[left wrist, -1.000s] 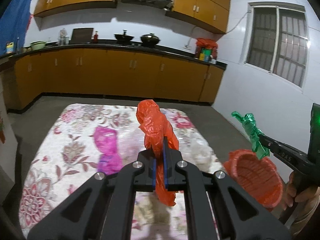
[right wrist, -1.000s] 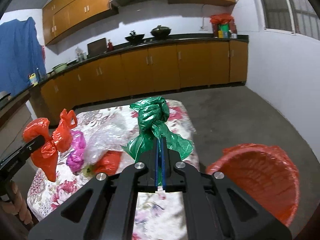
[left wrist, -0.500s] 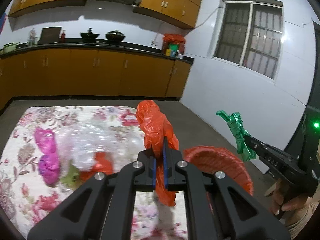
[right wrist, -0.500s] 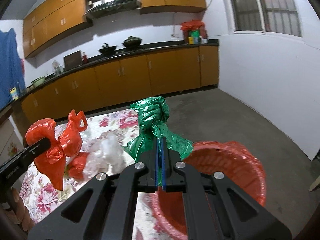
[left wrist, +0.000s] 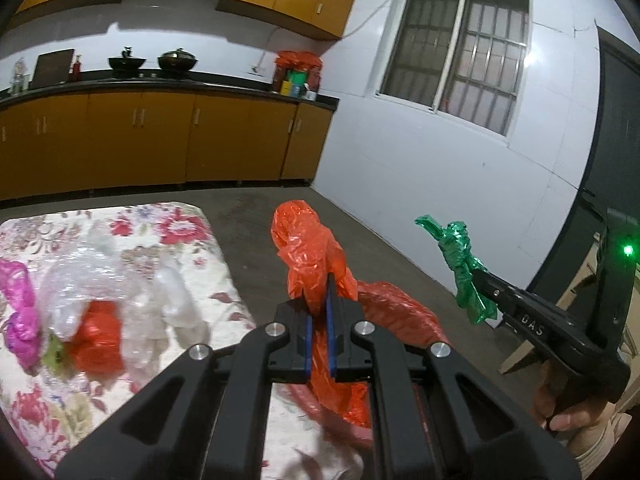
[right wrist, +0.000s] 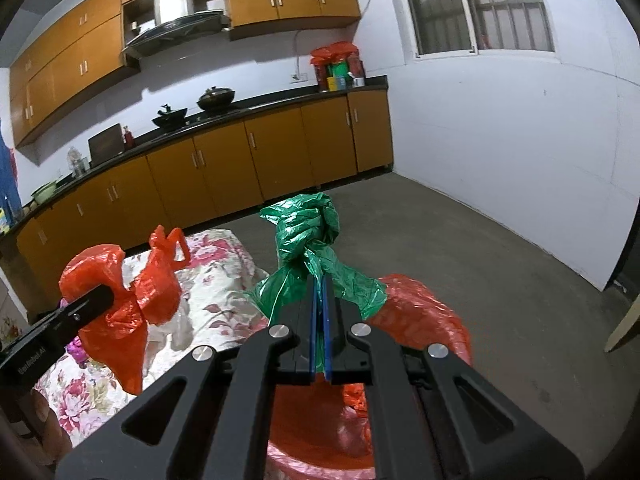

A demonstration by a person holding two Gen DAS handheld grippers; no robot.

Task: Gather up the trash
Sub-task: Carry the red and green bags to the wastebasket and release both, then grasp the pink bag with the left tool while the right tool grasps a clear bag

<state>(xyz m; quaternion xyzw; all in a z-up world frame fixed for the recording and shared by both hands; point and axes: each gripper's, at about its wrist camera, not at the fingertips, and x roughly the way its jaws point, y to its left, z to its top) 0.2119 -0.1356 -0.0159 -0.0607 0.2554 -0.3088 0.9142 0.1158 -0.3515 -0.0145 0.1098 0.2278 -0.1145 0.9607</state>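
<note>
My left gripper (left wrist: 319, 308) is shut on a crumpled orange plastic bag (left wrist: 310, 252), which hangs over the near rim of the red-lined trash bin (left wrist: 400, 316). My right gripper (right wrist: 319, 292) is shut on a knotted green plastic bag (right wrist: 310, 236) and holds it above the same bin (right wrist: 424, 308). From the right wrist view the orange bag (right wrist: 120, 288) and left gripper (right wrist: 108, 296) show at the left. The green bag (left wrist: 464, 268) and right gripper (left wrist: 478, 280) appear at the right of the left wrist view.
A table with a floral cloth (left wrist: 224, 272) stands left of the bin, with a clear plastic bag (left wrist: 120, 280), a pink bag (left wrist: 20, 312) and a red bag (left wrist: 96, 336) on it. Orange kitchen cabinets (right wrist: 260, 152) line the far wall. A person's hand (left wrist: 568, 412) grips the right tool.
Both grippers have swung to the right, away from the table and toward the bin. The bin now lies directly under both bags. Each bag stays clamped.
</note>
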